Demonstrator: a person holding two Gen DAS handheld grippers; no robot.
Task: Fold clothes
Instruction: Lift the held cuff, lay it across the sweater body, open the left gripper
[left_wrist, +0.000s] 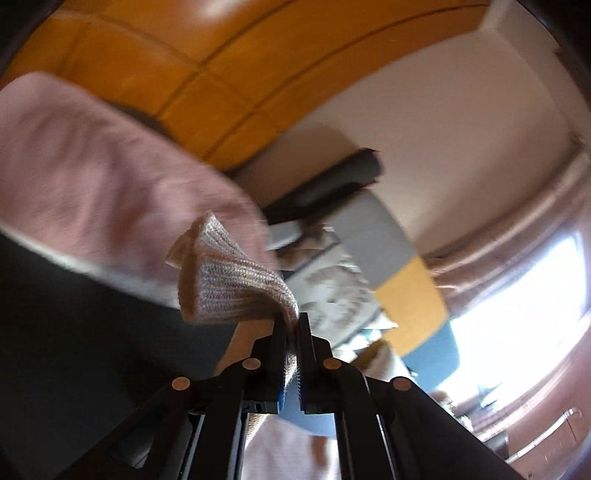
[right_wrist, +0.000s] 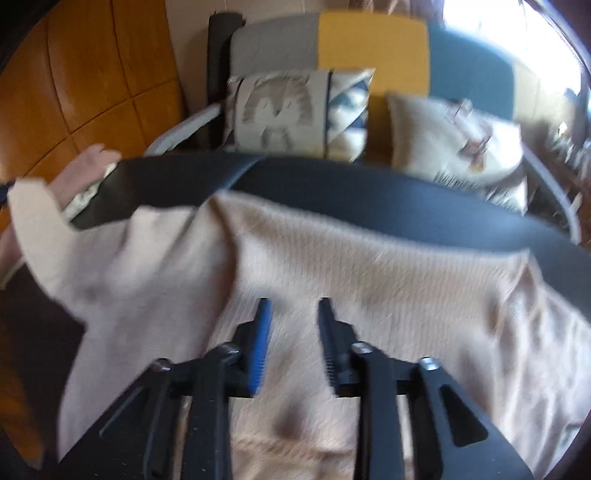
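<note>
Between the pads of the left gripper (left_wrist: 291, 325) a ribbed edge of the beige knit sweater (right_wrist: 332, 266) is pinched tight, the cuff-like fold fanning out just past the fingertips. The right gripper (right_wrist: 293, 308) hovers over the middle of the same garment with its jaws parted and nothing between them; its pads do not press the cloth.

Under both tools the sweater lies spread across a dark table (right_wrist: 332, 184), with one sleeve trailing off toward the left of the right wrist view, near a hand (right_wrist: 86, 166) at the table's far edge. Both views are smeared by blur, so finer creases cannot be read.

Judging by the loose ribbing and the way the pinched edge droops, the knit is soft, light and stretchy: it should sag and drag when lifted by one point, and cling slightly to the table. A firmer hold would be on the thicker ribbed hem or cuff, or at a shoulder seam, with both claws sharing the load so the panel folds flat.

Beyond the table stands a sofa (right_wrist: 369, 48) in grey, yellow and blue, carrying a patterned cushion (right_wrist: 295, 110) and a pale one (right_wrist: 454, 136). Orange wooden panelling (left_wrist: 147, 55) lies farther off.
</note>
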